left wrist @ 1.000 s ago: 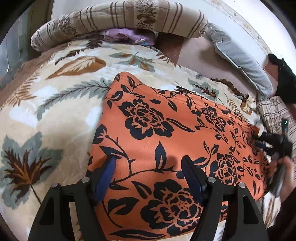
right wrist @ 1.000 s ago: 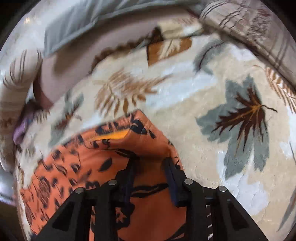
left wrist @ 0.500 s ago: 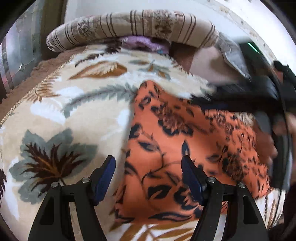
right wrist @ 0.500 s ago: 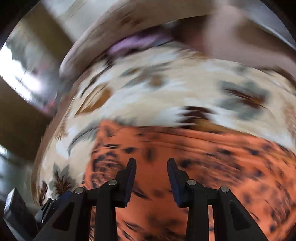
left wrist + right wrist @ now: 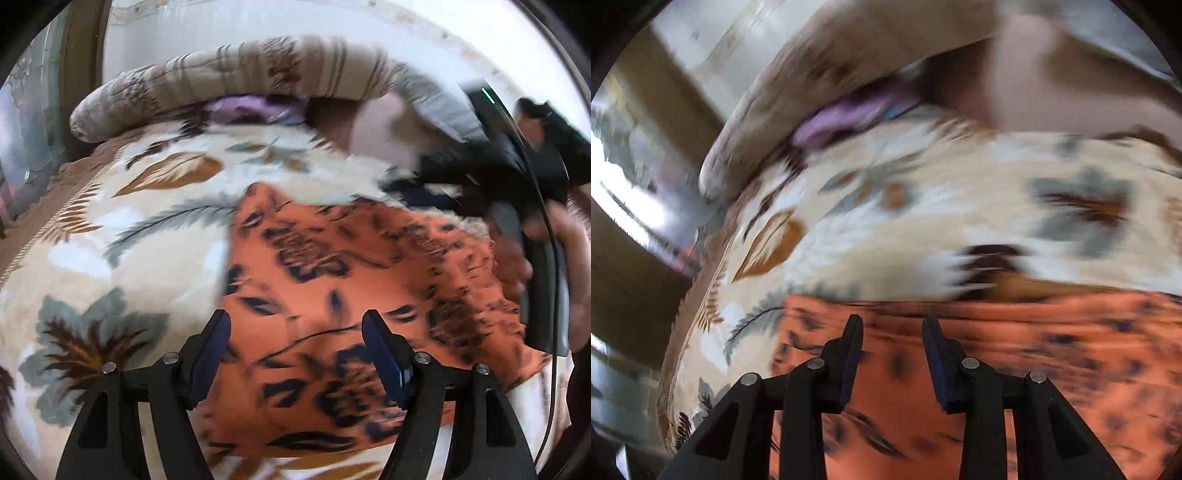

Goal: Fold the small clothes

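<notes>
An orange garment with a black flower print [image 5: 351,295] lies folded on a cream leaf-patterned blanket [image 5: 110,229]. It also fills the lower part of the right wrist view [image 5: 1015,350]. My left gripper [image 5: 295,350] is open and empty, over the garment's near left part. My right gripper [image 5: 892,350] is open with a narrower gap and empty, above the garment near its far edge. In the left wrist view the right gripper [image 5: 417,192] shows blurred at the garment's far right, held by a hand [image 5: 513,258].
A striped rolled quilt [image 5: 229,85] lies along the far side of the bed, with a purple cloth [image 5: 255,109] under it. A grey pillow [image 5: 439,103] is at the far right. A wooden frame [image 5: 639,258] and the bed edge are at the left.
My right gripper let go of the garment's corner, opened and swung up and over toward the garment's far edge. My left gripper drew back and to the left. Both views are now blurred by motion.
</notes>
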`<state>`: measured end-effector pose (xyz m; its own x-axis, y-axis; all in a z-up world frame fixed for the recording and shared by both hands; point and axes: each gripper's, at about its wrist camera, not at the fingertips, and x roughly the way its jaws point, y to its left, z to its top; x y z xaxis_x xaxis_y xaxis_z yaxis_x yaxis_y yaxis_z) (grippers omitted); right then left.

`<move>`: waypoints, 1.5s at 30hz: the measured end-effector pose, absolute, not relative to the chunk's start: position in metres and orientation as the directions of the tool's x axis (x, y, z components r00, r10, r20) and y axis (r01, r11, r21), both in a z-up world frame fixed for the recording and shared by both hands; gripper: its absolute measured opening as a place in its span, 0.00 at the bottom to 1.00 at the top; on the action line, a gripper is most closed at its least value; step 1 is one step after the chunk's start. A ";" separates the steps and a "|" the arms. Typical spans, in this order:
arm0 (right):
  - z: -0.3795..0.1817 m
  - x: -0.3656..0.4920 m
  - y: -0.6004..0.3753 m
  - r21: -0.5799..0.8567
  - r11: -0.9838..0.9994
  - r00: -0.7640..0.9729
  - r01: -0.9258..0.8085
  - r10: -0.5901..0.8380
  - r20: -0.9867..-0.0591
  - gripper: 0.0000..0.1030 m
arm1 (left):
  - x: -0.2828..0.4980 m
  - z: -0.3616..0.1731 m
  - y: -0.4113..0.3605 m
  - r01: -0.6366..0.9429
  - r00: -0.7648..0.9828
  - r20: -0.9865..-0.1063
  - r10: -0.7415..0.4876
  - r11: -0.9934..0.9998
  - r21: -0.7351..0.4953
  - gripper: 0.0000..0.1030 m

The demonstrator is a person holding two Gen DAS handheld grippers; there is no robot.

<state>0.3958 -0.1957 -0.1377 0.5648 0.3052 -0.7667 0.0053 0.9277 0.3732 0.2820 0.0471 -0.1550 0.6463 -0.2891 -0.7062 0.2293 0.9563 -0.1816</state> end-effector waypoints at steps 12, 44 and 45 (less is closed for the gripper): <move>-0.176 0.346 -0.421 0.337 0.851 0.558 0.402 0.064 -0.827 0.38 | 0.277 -0.181 -0.015 0.321 0.574 -0.795 -0.195 0.947 -0.001 1.00; -0.183 0.179 -0.387 0.443 0.836 0.531 0.325 0.227 -0.817 0.36 | 0.284 -0.175 0.021 0.024 0.501 -0.866 0.010 0.999 0.025 1.00; -0.179 0.170 -0.386 0.456 0.830 0.551 0.321 0.228 -0.803 0.36 | 0.279 -0.170 0.020 0.027 0.516 -0.856 0.017 0.999 0.035 1.00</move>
